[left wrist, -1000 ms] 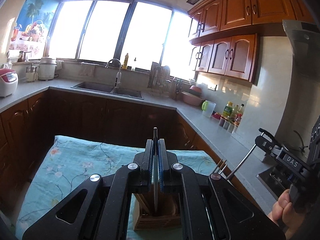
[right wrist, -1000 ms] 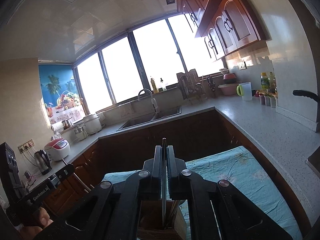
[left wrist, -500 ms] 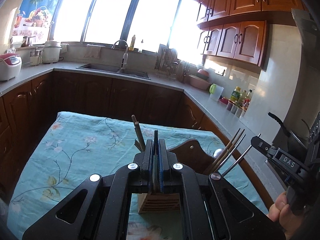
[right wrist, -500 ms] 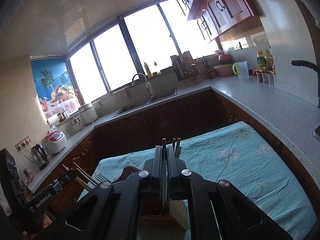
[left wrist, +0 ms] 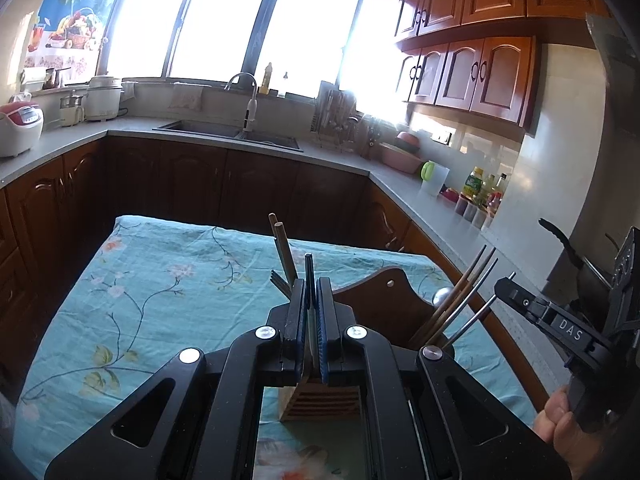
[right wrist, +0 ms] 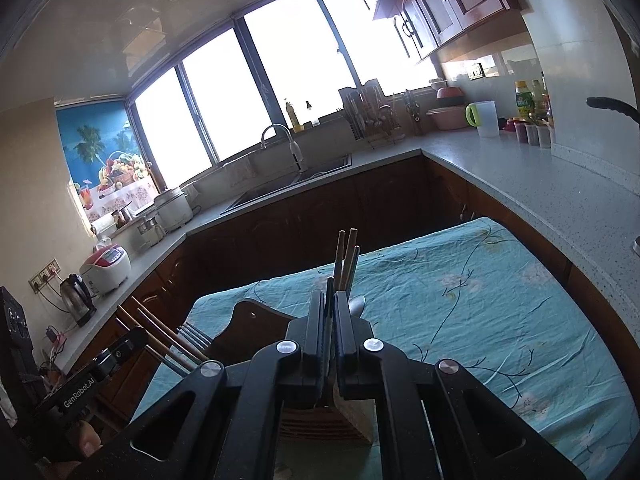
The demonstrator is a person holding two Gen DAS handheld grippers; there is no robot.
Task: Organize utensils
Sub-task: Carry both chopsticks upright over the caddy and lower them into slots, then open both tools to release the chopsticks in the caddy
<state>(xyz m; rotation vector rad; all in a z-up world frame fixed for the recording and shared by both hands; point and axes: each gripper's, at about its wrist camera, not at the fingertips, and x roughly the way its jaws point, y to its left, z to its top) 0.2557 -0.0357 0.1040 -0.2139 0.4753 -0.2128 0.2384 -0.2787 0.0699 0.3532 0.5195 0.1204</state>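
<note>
In the left wrist view, the left gripper (left wrist: 311, 300) is seen clamped on a thin utensil handle (left wrist: 309, 270) above the wooden holder (left wrist: 320, 404) on the floral tablecloth (left wrist: 160, 280); "DAS" is read on the right gripper (left wrist: 505, 280). In the right wrist view, the right gripper is likewise closed on a thin handle (right wrist: 329, 292) over the holder; "GenRobot.AI" is read on the left gripper.

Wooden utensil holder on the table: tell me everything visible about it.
The wooden utensil holder stands upright on the floral teal tablecloth. It looks like pale wood with slatted lower walls and a darker, curved backboard with a small hanging hole. Chopsticks, a fork and a spoon stick out of it. Both grippers block most of its body, so its compartments are unclear.
</note>
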